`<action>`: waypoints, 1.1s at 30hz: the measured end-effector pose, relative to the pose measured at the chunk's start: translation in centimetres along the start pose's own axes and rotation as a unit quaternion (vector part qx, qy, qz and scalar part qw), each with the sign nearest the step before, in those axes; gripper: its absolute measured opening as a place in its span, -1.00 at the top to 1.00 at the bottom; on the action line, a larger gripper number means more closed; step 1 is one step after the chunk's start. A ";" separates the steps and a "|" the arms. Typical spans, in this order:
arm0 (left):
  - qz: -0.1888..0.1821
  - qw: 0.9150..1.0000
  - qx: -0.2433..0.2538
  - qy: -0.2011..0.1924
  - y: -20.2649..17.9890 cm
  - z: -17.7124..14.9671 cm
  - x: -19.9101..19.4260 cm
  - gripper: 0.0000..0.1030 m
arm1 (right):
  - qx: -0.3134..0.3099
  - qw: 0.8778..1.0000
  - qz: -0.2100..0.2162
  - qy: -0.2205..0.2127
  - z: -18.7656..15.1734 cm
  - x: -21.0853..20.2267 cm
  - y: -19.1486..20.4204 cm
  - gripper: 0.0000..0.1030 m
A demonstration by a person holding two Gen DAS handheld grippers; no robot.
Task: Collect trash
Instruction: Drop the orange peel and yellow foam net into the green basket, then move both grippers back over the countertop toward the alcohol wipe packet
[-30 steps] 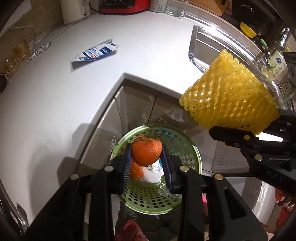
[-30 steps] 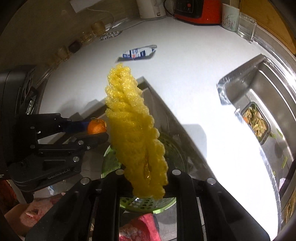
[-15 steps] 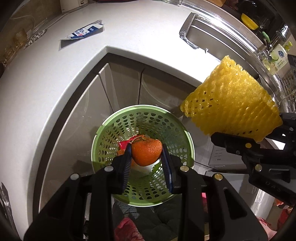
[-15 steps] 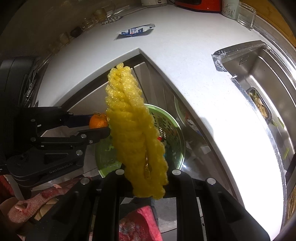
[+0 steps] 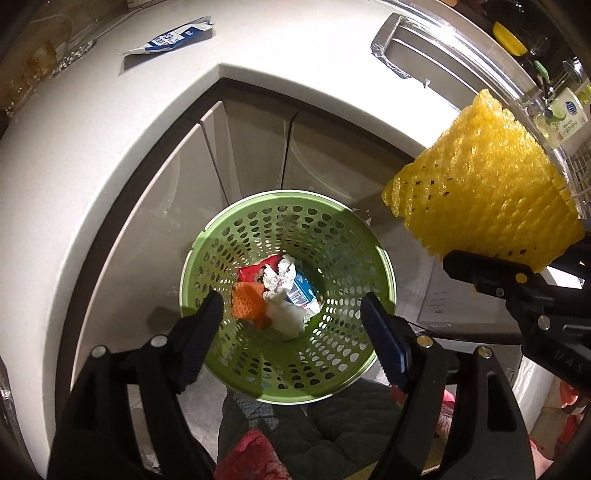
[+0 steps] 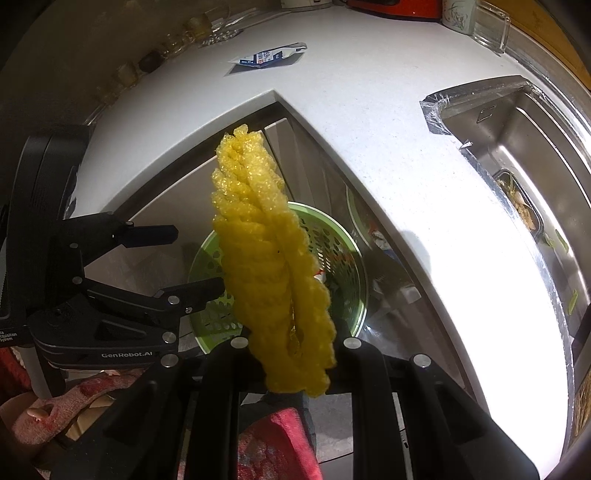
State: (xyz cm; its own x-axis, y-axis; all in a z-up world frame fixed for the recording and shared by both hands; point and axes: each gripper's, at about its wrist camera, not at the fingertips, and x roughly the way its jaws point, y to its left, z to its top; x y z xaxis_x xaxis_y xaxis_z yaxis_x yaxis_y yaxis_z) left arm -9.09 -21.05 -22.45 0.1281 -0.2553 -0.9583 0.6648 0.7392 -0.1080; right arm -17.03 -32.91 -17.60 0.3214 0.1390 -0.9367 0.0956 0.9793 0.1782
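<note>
Yellow foam fruit net point(image 6: 271, 266), soft diamond-lattice mesh, flattened, pinched at its lower end between the fingers of the right gripper point(image 6: 291, 354), closed tight on it; net stands upright above and just right of the green bin point(image 5: 380, 266). Bin round, plastic, walls and floor perforated with oval holes, sitting on the floor in the inside corner of the cabinets point(image 5: 258, 147). Inside the bin: orange peel point(image 5: 246, 301), crumpled white tissue point(image 5: 279, 277), red wrapper point(image 5: 251, 271), and a flattened white carton with blue print and a barcode point(image 5: 304, 291); print too small to read. Left gripper point(image 5: 291, 314) spread wide over the bin mouth, fingers point(image 5: 201, 332) black with ribbed blue pads, nothing between them. "GenRobot.AI" readable on the left gripper body in the right wrist view. On the white speckled surface point(image 6: 369, 110), well apart from the bin: flattened blue-and-white carton point(image 6: 267, 56), text illegible. Steel sink point(image 6: 517, 122) at right, foil tape on its corner, a container of food scraps point(image 6: 521, 201) inside. Dish-soap bottle point(image 5: 567, 122) with green lime label behind the sink, writing unreadable. Red appliance point(image 6: 395, 4) at the back edge.
</note>
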 end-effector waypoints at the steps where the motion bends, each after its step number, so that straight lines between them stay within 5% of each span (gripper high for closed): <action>1: 0.004 1.000 0.000 -0.003 0.2 0.1 -0.2 -0.48 | 0.000 1.000 0.001 0.000 0.1 0.0 0.0 0.66; 15: 0.043 0.997 -0.050 -0.046 5.5 0.6 -4.5 -0.59 | -0.037 0.999 0.012 0.031 -0.1 3.8 1.7 0.49; 17: 0.045 0.996 -0.057 -0.046 5.9 0.5 -4.4 -0.59 | -0.045 0.998 0.005 0.040 -0.3 5.1 2.2 0.35; 19: 0.047 0.996 -0.063 -0.044 6.6 0.4 -4.4 -0.59 | -0.052 0.997 0.000 0.049 -0.5 6.2 2.7 -0.12; 28: 0.056 0.994 -0.078 -0.049 8.6 0.0 -5.0 -0.59 | -0.066 0.997 -0.010 0.040 0.2 6.3 4.1 -0.64; 33: 0.057 0.993 -0.085 -0.057 9.8 0.5 -6.0 -0.59 | -0.066 0.998 -0.017 0.018 2.1 5.1 4.2 -0.72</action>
State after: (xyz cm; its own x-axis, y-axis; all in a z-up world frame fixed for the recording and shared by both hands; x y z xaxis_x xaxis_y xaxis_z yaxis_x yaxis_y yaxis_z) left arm -2.91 -12.58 -17.62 0.2840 -0.2264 -0.9317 0.5082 0.8596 -0.0540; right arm -12.99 -28.41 -20.99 0.2857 0.1084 -0.9522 -0.0192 0.9940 0.1074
